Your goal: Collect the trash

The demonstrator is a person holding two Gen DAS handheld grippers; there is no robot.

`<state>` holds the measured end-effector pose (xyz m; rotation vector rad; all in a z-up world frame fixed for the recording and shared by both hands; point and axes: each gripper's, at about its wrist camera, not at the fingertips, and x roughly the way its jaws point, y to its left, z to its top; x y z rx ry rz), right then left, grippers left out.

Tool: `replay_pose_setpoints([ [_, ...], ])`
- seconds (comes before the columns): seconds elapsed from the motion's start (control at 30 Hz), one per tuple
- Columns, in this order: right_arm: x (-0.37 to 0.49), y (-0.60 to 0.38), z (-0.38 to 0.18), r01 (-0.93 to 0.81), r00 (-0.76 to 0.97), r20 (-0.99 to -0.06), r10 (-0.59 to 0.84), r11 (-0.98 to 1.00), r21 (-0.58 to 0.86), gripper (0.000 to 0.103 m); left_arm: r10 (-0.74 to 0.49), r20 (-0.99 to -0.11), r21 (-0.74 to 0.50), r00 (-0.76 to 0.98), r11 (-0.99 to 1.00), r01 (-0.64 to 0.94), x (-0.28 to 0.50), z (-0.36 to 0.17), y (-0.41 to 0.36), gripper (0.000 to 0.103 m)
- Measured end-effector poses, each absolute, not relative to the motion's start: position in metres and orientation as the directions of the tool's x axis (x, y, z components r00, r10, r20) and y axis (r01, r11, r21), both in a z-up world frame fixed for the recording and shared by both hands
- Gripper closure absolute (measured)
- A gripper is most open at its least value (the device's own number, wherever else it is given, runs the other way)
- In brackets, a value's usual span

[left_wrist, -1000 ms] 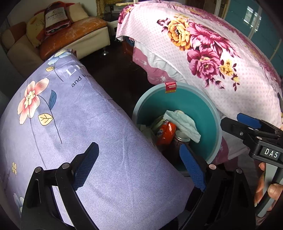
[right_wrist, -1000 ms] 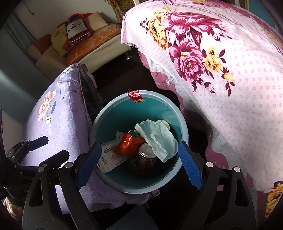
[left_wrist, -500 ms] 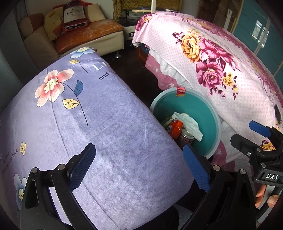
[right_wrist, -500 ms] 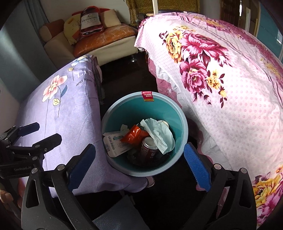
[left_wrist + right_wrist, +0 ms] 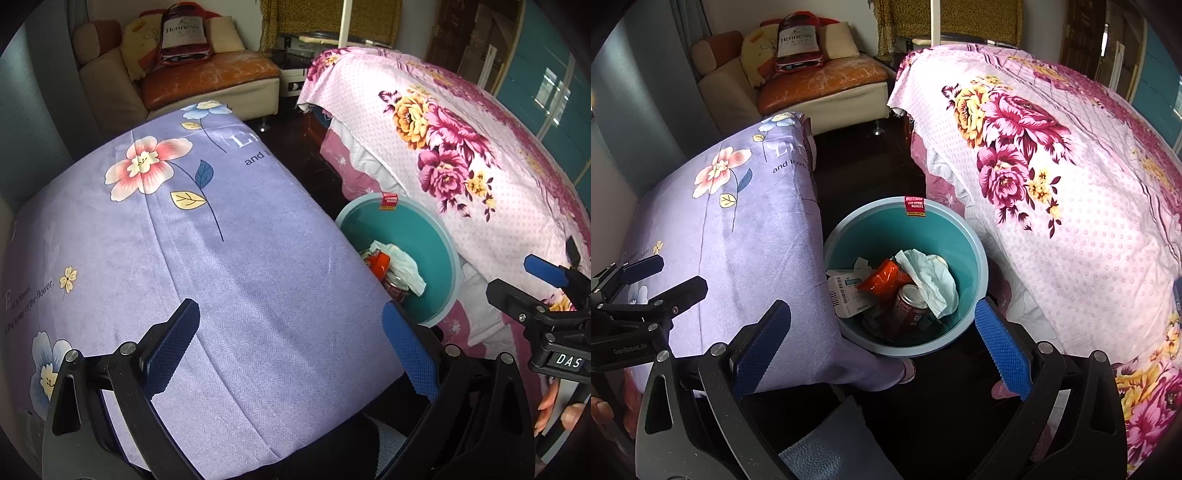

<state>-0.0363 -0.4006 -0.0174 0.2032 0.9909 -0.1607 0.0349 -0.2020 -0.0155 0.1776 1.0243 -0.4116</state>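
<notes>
In the bin (image 5: pixel 975 254): trash (image 5: pixel 923 280) (can uppermost)

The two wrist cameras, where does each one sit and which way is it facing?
Left wrist: on the left tongs, angled down over the purple cloth; the right tongs and fingers show at right.
Right wrist: on the right tongs, angled down into the teal bin; the left tongs show at left.
Shared: bin, purple cloth, pink floral cloth, sofa.

Bin (image 5: pixel 975 254) on floor between two covered beds, trash (image 5: pixel 905 288) inside, sofa (image 5: pixel 820 88) behind
</notes>
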Motion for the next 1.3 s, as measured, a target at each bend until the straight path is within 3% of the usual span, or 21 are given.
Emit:
replay_pose_setpoints([
  [1.3, -0.014, -0.398, -0.058, 0.233, 0.446, -0.895, -0.02, 0.968, 0.094, 0.007, -0.178, -0.859, 0.012, 0.48, 0.931, 0.366, 0.046, -0.037, -0.191, 0.004],
])
